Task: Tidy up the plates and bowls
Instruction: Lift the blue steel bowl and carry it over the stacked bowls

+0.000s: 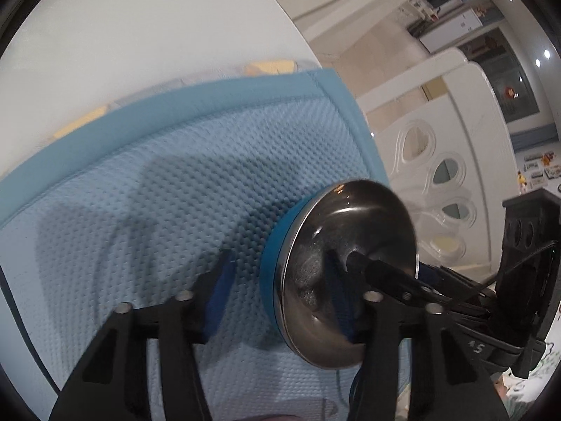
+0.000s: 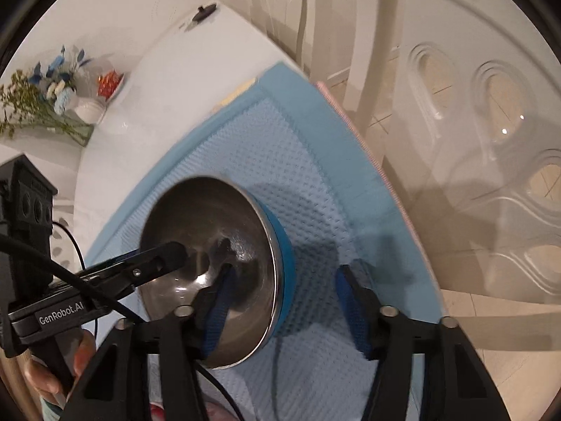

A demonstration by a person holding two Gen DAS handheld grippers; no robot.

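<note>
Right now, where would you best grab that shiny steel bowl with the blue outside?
Take the shiny steel bowl with the blue outside by its thin rim, one finger inside and one outside, coming from its open side. The round body looks too wide for the jaws. The right gripper straddles that rim, open.

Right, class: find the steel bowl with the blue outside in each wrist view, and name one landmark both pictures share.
Left wrist view: the bowl sits lower right of centre, tipped on edge, with hand-held gripper fingers at its rim.
Right wrist view: the bowl sits lower left of centre, again tipped.
Shared landmark: the blue mat under it.
</note>
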